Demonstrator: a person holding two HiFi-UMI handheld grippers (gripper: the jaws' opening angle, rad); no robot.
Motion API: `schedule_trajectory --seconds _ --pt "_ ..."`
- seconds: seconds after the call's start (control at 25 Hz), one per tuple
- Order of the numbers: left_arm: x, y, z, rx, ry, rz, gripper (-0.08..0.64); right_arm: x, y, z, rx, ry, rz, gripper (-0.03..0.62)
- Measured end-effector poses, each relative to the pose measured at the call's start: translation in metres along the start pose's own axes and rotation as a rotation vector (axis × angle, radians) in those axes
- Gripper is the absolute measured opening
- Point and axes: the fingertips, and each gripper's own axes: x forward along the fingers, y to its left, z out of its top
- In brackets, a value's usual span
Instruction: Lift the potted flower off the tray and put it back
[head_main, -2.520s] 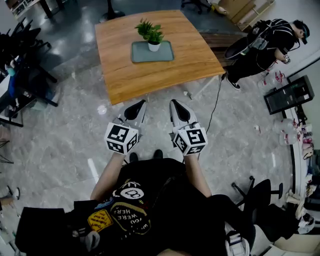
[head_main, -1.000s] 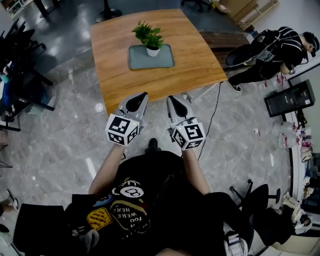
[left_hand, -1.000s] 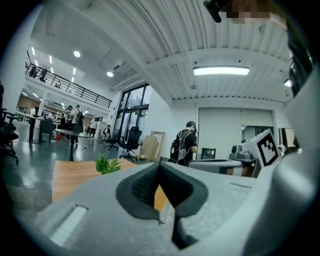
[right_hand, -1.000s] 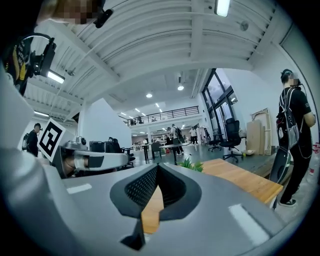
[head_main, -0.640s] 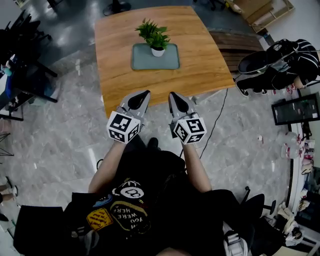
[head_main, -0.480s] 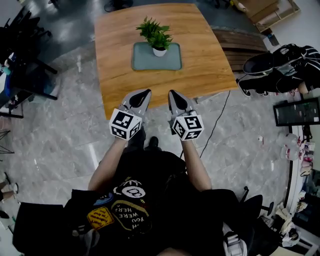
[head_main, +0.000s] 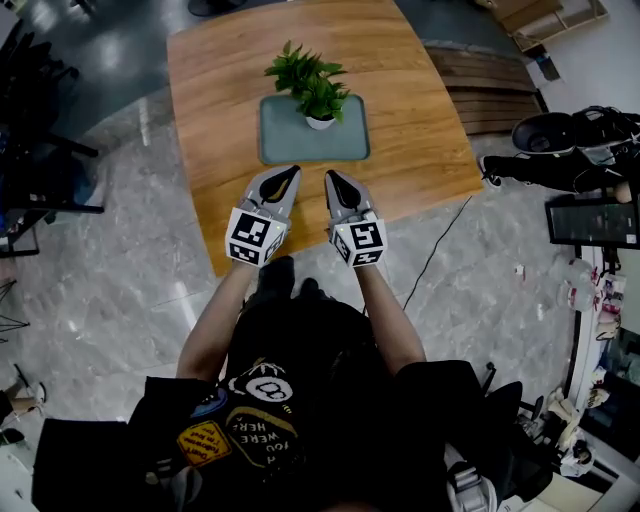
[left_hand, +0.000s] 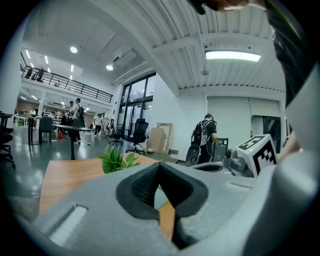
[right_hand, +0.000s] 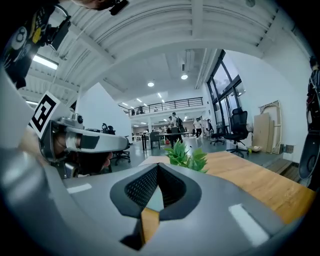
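stage: approach; no part of the task done yet | potted flower upright on tray, mid-tabletop, untouched; lift and return both left | left gripper jaws closed, empty; right gripper jaws closed, empty; both just short of tray

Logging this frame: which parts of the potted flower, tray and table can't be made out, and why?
Pot: head view, mostly under its leaves; left gripper view, behind the left hand-held gripper; right gripper view, behind the right hand-held gripper.
Tray: gripper views, only a sliver between the jaws.
Table: head view, far edge partly cut off by the top of the frame.
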Motion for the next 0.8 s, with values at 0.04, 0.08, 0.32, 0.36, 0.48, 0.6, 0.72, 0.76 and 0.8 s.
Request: schedule_trajectory --seconds 0.04,0.08,0.32,0.36,0.48,0.6,0.72,0.76,0.8 --pt "0.008 0.012 -0.005 0.000 0.007 0.001 -0.002 0.012 -0.006 -0.006 -0.003 0.007 -0.016 0.000" --pt "0.016 0.023 -0.011 -0.001 0.015 0.002 0.000 0.024 -0.013 -0.012 -0.004 0.014 -0.035 0.000" --pt "0.057 0.077 -0.054 -0.040 0.064 0.009 0.000 0.084 -0.053 -0.053 0.015 0.059 -0.113 0.002" --pt "0.063 0.084 -0.061 -0.050 0.073 0.013 -0.002 0.093 -0.057 -0.062 0.028 0.070 -0.106 0.020" --pt "0.076 0.099 -0.079 -0.069 0.096 0.015 0.000 0.117 -0.066 -0.089 0.069 0.098 -0.099 0.189" --pt "0.091 0.107 -0.089 -0.088 0.101 0.012 0.000 0.138 -0.088 -0.108 0.053 0.100 -0.147 0.370" --pt "0.101 0.117 -0.093 -0.097 0.099 0.024 0.000 0.166 -0.108 -0.122 0.032 0.093 -0.170 0.539" --pt "0.104 0.120 -0.093 -0.101 0.095 0.031 0.000 0.175 -0.114 -0.125 0.020 0.094 -0.166 0.561" --pt "0.106 0.123 -0.092 -0.106 0.089 0.039 0.000 0.184 -0.119 -0.125 0.010 0.094 -0.160 0.575"
